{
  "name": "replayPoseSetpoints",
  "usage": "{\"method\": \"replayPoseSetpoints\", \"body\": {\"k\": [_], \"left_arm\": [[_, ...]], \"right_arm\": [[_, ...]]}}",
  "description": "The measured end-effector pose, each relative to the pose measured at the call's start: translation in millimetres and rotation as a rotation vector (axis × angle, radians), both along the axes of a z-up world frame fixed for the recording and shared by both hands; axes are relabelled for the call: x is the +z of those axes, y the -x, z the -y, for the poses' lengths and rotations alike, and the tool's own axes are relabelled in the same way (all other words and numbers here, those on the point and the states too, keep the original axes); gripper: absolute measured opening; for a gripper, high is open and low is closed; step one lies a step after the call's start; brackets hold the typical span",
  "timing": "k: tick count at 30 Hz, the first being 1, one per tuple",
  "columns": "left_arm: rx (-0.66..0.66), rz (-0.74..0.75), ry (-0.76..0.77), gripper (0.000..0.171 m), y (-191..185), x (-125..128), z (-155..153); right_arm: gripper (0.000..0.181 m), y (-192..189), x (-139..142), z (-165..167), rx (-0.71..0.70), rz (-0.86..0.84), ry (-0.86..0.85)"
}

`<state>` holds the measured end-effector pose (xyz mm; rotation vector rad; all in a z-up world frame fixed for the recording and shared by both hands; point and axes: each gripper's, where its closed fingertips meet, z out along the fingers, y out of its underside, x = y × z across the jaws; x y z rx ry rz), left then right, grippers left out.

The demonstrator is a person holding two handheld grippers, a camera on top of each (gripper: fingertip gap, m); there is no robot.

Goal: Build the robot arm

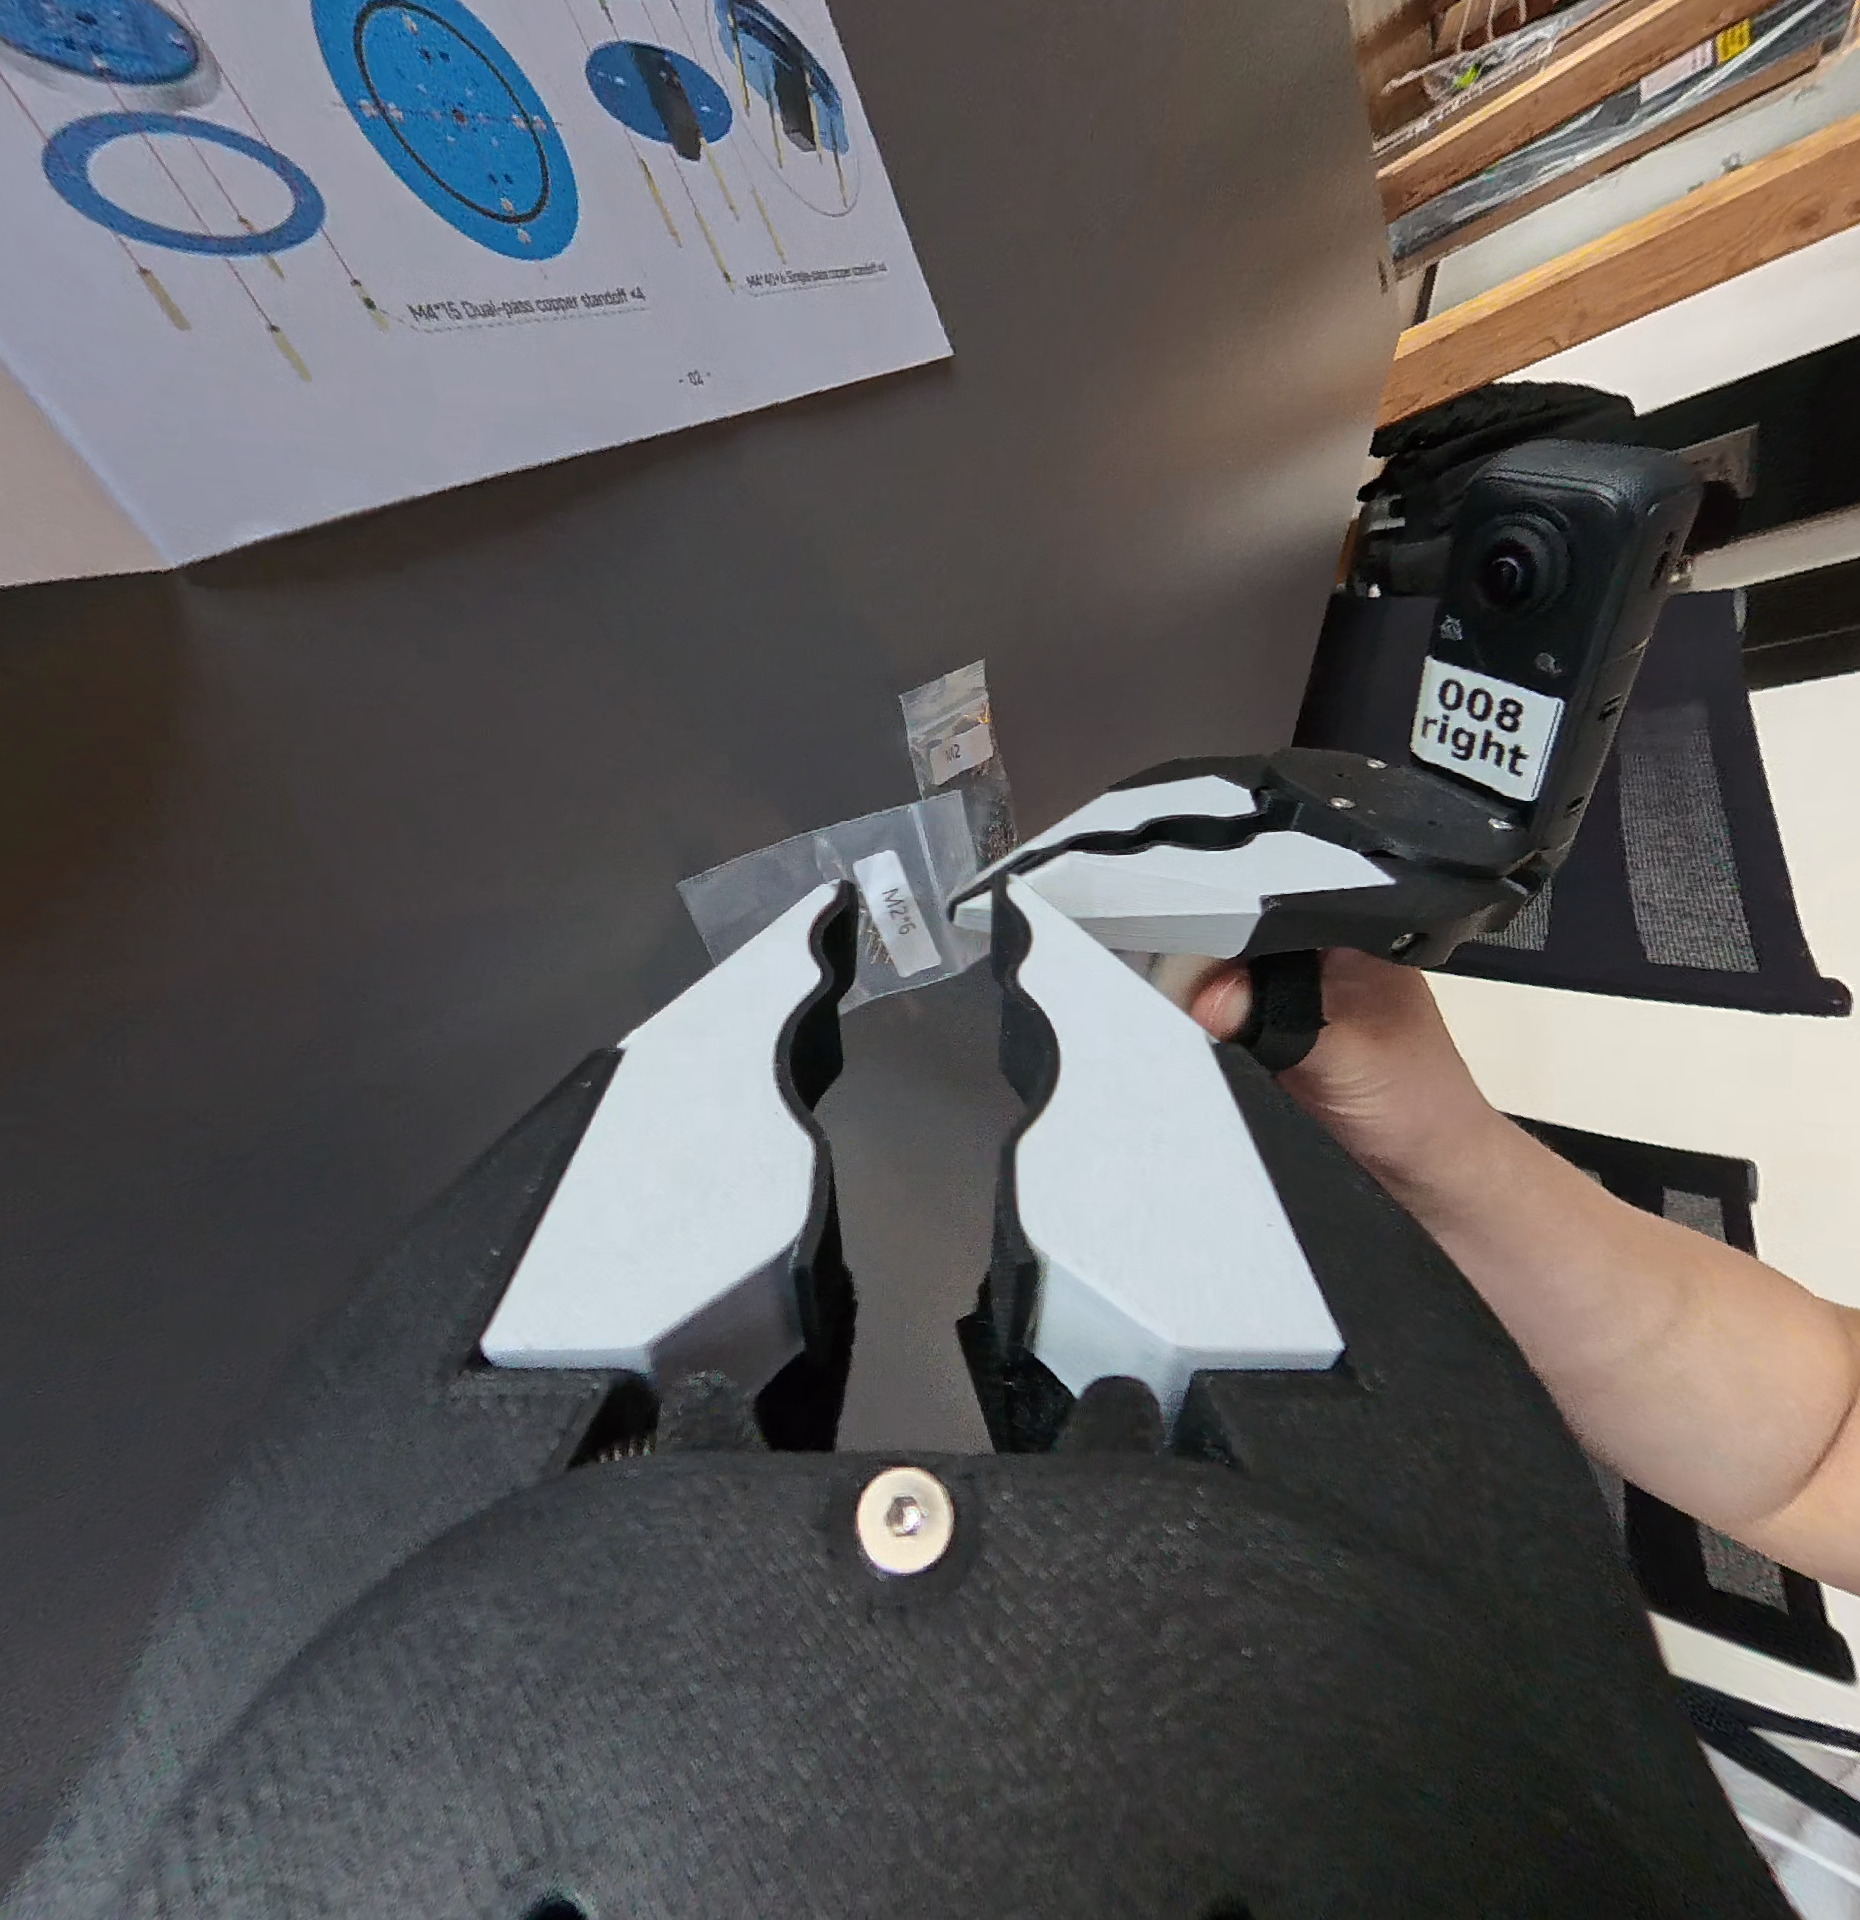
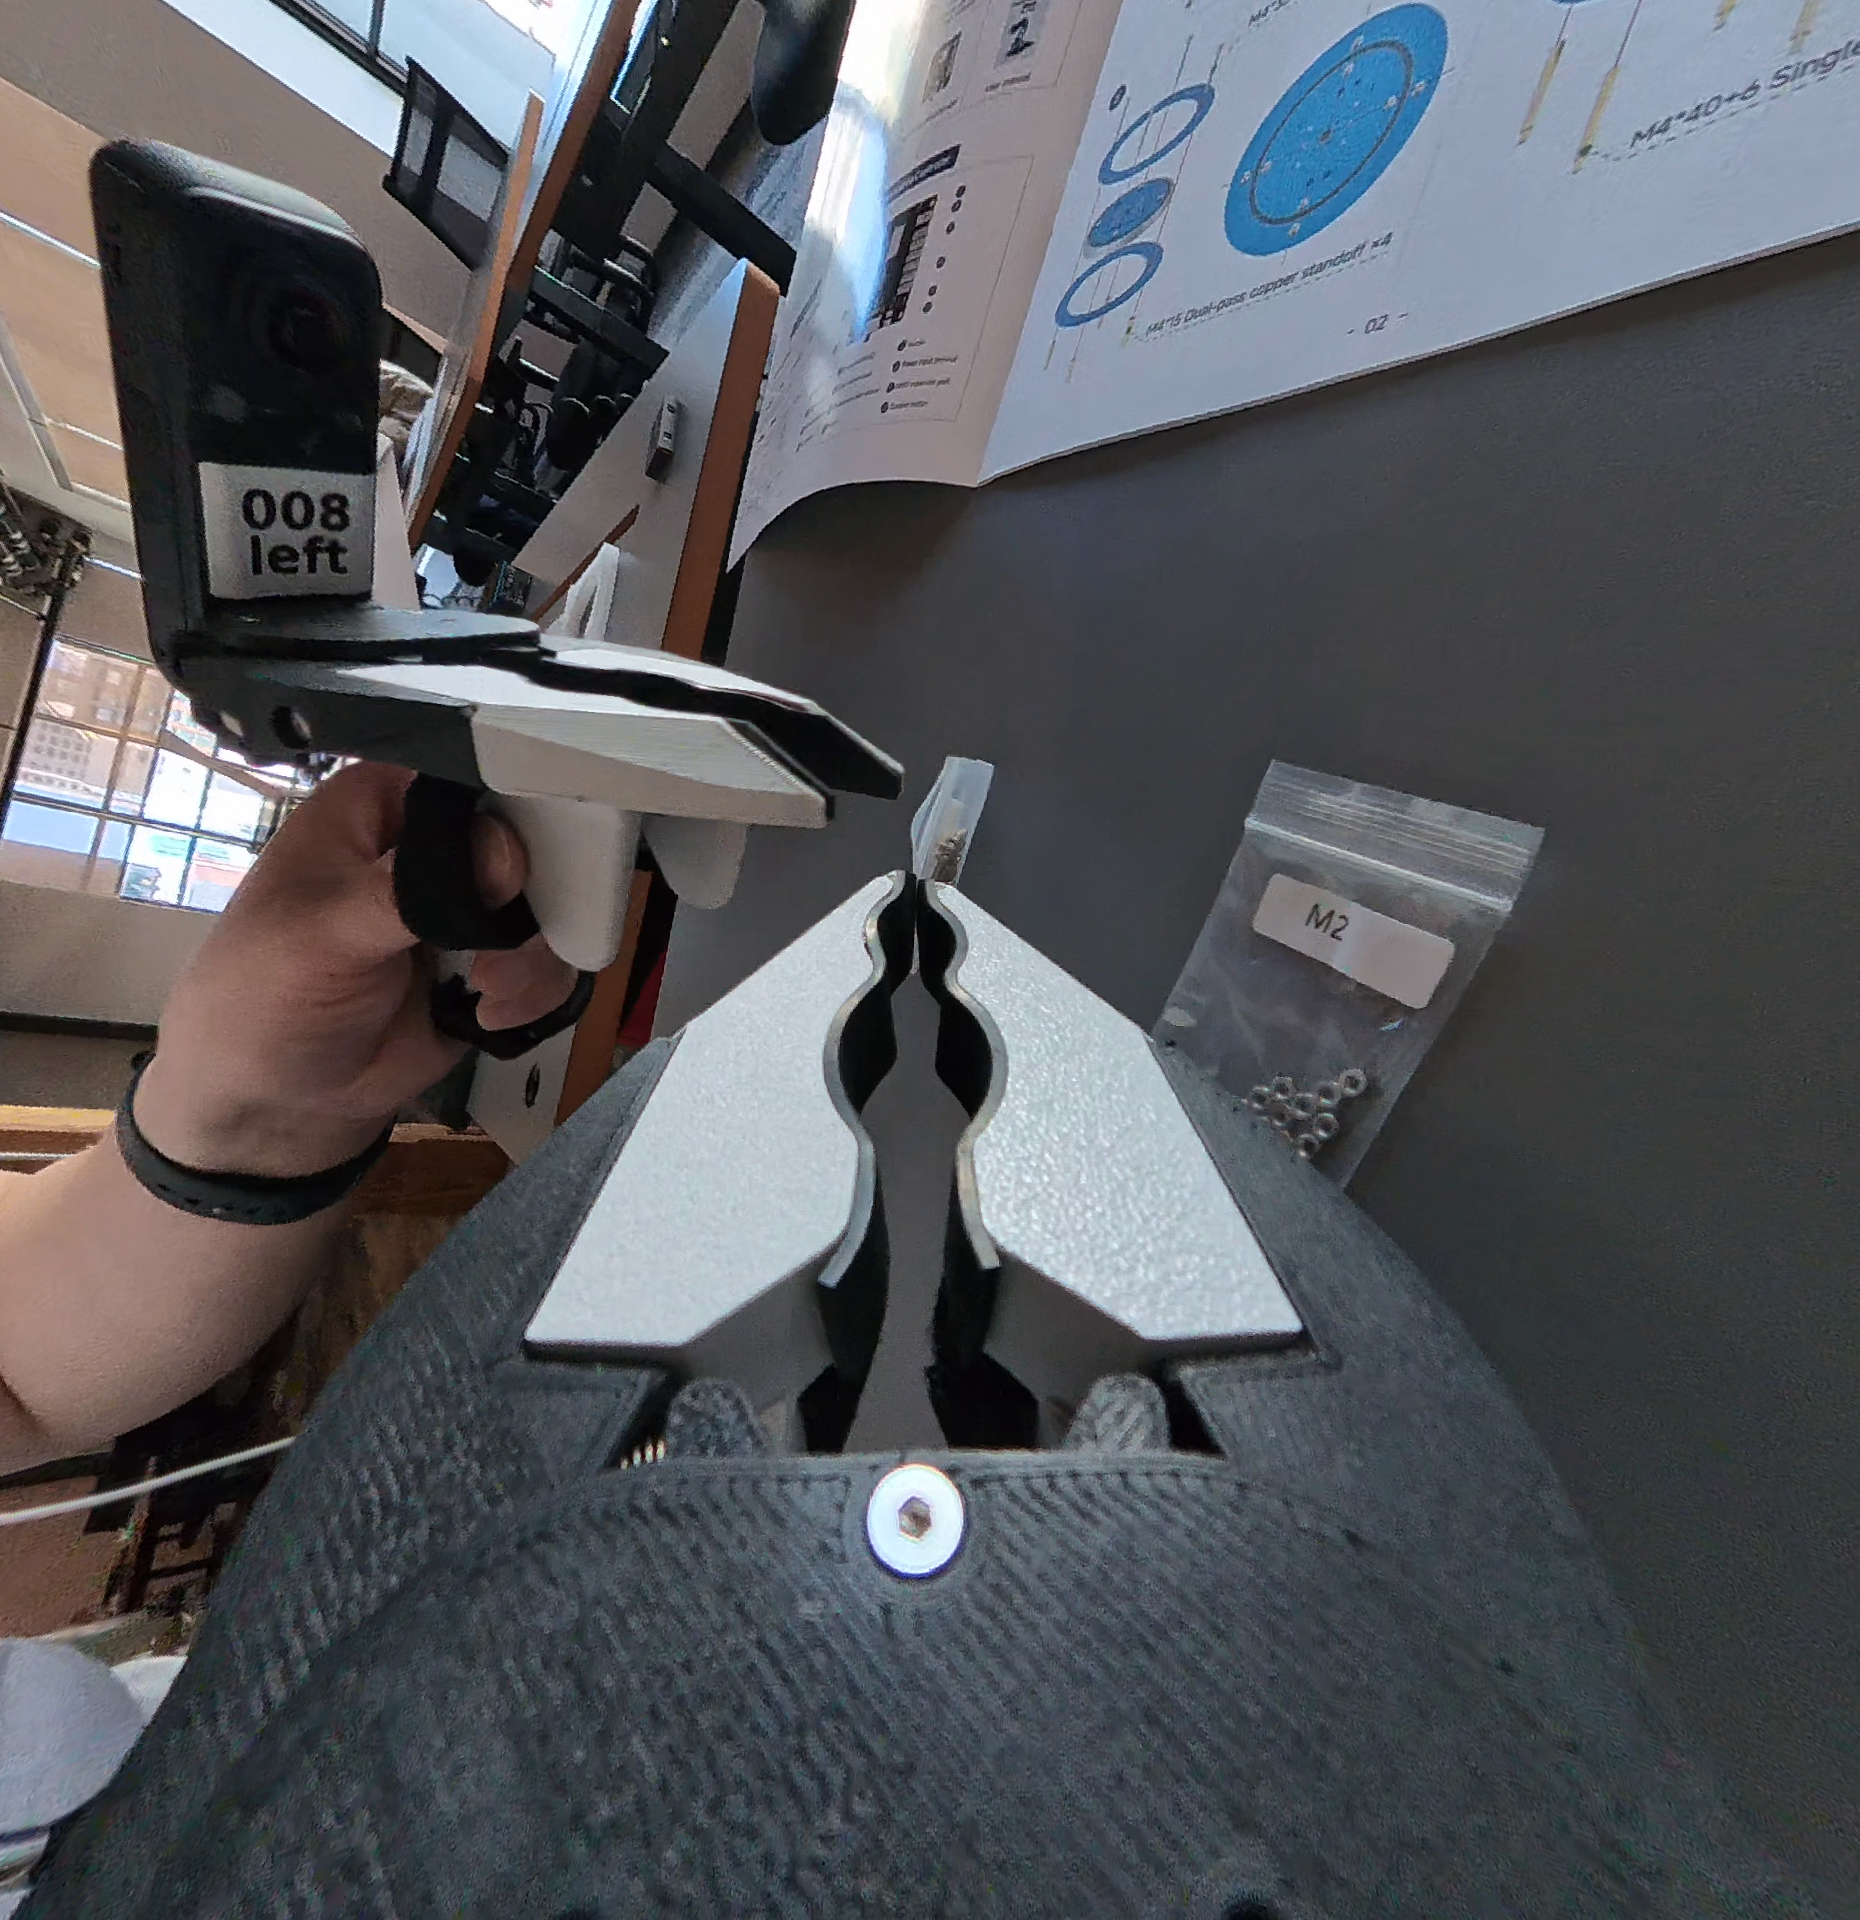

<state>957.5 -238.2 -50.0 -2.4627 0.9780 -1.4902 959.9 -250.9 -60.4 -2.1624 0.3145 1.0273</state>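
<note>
My right gripper is shut on the edge of a small clear zip bag with a white label and small metal parts inside, and holds it above the dark table. In the left wrist view that bag hangs just beyond my left gripper's tips, with the right gripper pinching its right edge. My left gripper is open and empty, its tips close to the bag; the right wrist view shows it just left of the bag, not touching.
A second clear zip bag of small nuts lies on the table to the right and shows in the left wrist view too. A printed instruction sheet lies at the table's far side. Wooden shelving stands beyond the table edge. My two grippers' fingertips are within a few centimetres of each other.
</note>
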Motion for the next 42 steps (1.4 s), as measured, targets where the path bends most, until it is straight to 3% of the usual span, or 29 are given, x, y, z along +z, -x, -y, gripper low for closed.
{"method": "replayPoseSetpoints", "body": {"k": [5, 12, 20, 29, 38, 42], "left_arm": [[0.088, -0.001, -0.114, 0.023, 0.1, 5.4, -17.9], [0.095, 0.018, -0.087, 0.016, -8.9, 8.0, -15.1], [0.064, -0.005, -0.093, 0.016, -19.3, -2.7, -7.0], [0.046, 0.018, -0.053, 0.000, -18.6, -2.2, -4.9], [0.050, 0.025, 0.007, 0.000, -17.5, -7.3, -4.5], [0.021, 0.024, 0.000, 0.000, -14.7, -8.4, -1.4]], "right_arm": [[0.000, -6.4, -0.8, -6.3, -0.013, 0.083, -0.023], [0.000, -10.9, 3.8, -14.8, -0.004, 0.275, -0.075], [0.000, -7.3, 1.5, -16.2, 0.016, 0.360, -0.086], [0.000, -6.0, -2.5, -14.9, 0.014, 0.342, -0.075], [0.000, -5.3, -6.6, -14.5, 0.020, 0.356, -0.084], [0.016, -11.4, -4.4, -13.4, -0.004, 0.294, -0.081]]}}
